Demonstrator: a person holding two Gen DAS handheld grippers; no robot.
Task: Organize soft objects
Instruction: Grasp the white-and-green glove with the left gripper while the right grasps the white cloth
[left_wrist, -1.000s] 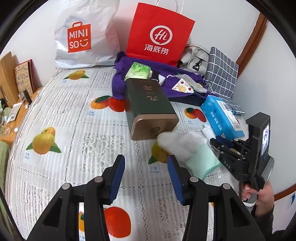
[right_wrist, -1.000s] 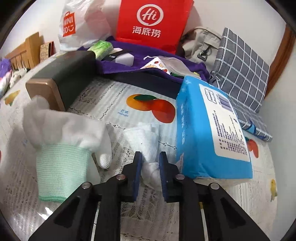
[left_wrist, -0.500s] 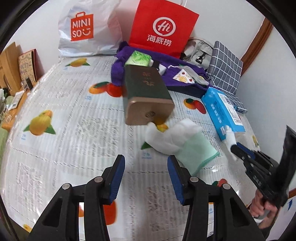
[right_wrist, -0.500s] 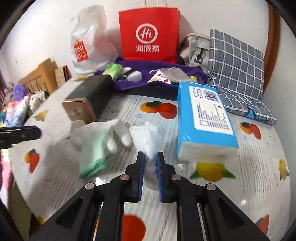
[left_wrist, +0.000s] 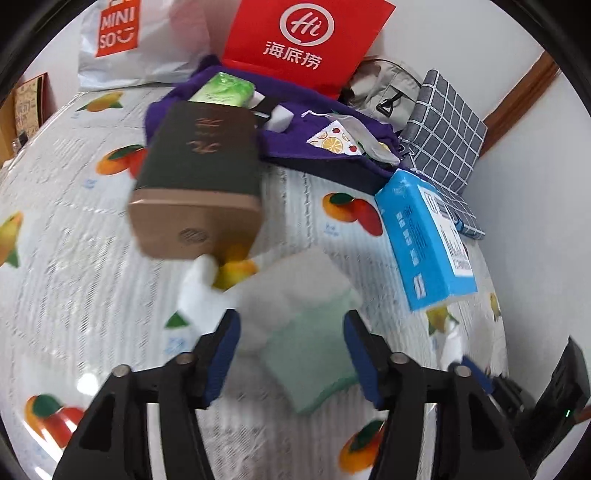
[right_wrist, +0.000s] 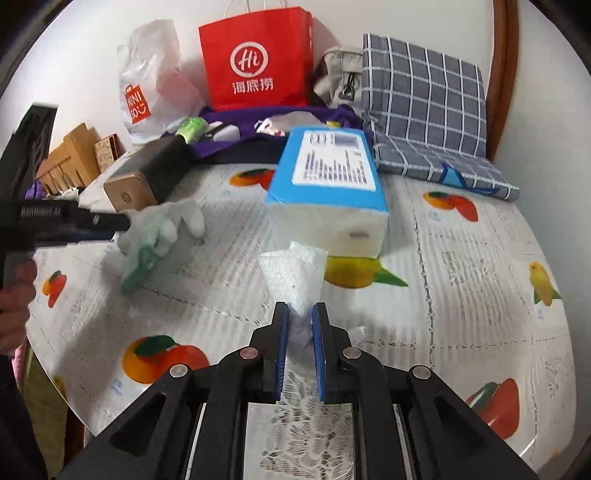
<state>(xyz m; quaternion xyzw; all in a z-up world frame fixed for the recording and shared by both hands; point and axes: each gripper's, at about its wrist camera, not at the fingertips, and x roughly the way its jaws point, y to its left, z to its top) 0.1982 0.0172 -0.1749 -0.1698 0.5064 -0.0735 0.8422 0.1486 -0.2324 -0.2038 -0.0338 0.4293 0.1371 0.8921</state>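
My right gripper (right_wrist: 300, 317) is shut on a crumpled white tissue (right_wrist: 293, 273) and holds it up off the table; the tissue also shows in the left wrist view (left_wrist: 453, 341). My left gripper (left_wrist: 291, 334) is open, its fingers straddling a white glove with a green cuff (left_wrist: 295, 325) that lies on the fruit-print tablecloth. In the right wrist view the glove (right_wrist: 159, 232) lies at the tip of the left gripper (right_wrist: 122, 223). Whether the fingers touch the glove I cannot tell; the view is blurred.
A dark green box with a bronze end (left_wrist: 201, 181) lies just behind the glove. A blue tissue pack (right_wrist: 328, 192) lies to the right. Behind it are purple cloth (left_wrist: 306, 140), a checked cushion (right_wrist: 421, 103), a red paper bag (right_wrist: 255, 59) and a white Miniso bag (left_wrist: 122, 40).
My left gripper moved forward and right until its fingers straddle the glove. My right gripper drew back and lifted the tissue away from the blue pack.
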